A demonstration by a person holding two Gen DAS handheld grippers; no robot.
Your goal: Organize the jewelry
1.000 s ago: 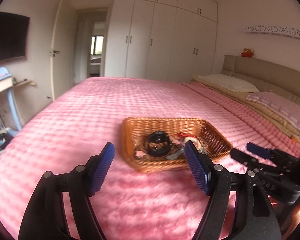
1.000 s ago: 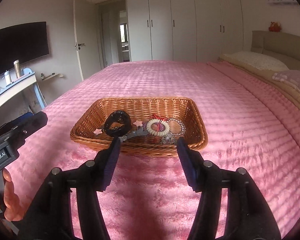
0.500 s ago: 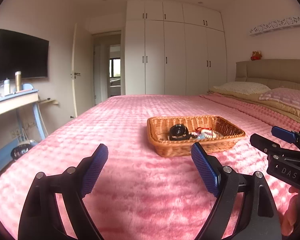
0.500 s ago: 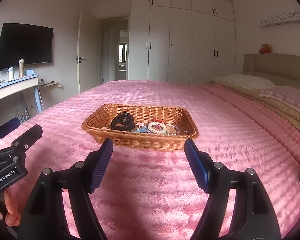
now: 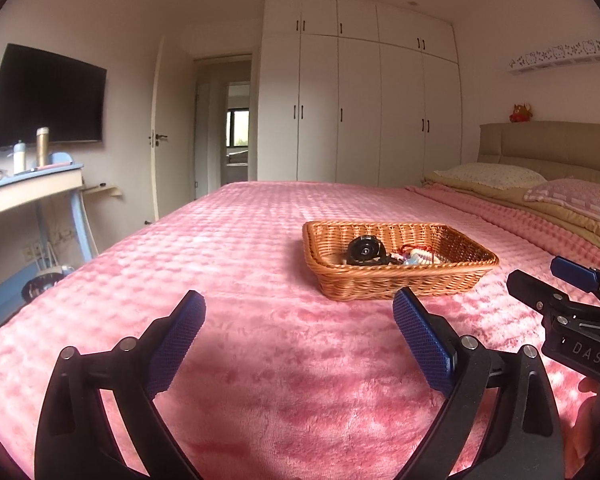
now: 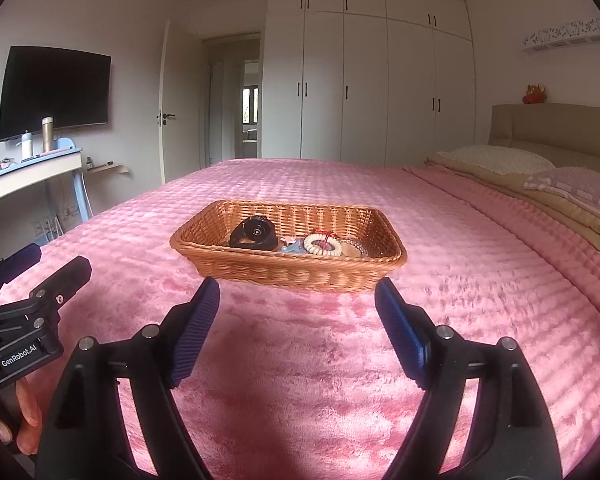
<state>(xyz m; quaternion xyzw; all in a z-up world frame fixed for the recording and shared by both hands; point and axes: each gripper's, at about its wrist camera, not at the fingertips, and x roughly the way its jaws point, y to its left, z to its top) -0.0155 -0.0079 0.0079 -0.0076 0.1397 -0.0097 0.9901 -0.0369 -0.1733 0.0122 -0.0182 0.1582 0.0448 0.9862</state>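
A wicker basket (image 5: 400,280) (image 6: 292,272) sits on the pink bedspread. Inside lie a black round piece (image 5: 363,251) (image 6: 256,233), a white beaded bracelet (image 6: 321,245), a red-corded item (image 5: 414,249) and a clear bracelet (image 6: 354,246). My left gripper (image 5: 298,320) is open and empty, low over the bed, short of the basket and left of it. My right gripper (image 6: 298,308) is open and empty, just in front of the basket. The right gripper also shows in the left wrist view (image 5: 556,292); the left gripper shows in the right wrist view (image 6: 36,272).
The pink bedspread (image 5: 240,248) stretches around the basket. Pillows (image 5: 496,176) and a headboard (image 6: 556,124) are at the right. A desk (image 5: 28,188) with bottles, a wall TV (image 6: 56,92), a door and white wardrobes (image 6: 364,80) stand beyond the bed.
Both grippers have dropped lower and pulled back slightly from the basket, and their views have levelled from looking down into it to looking across the bed. Both stay open.
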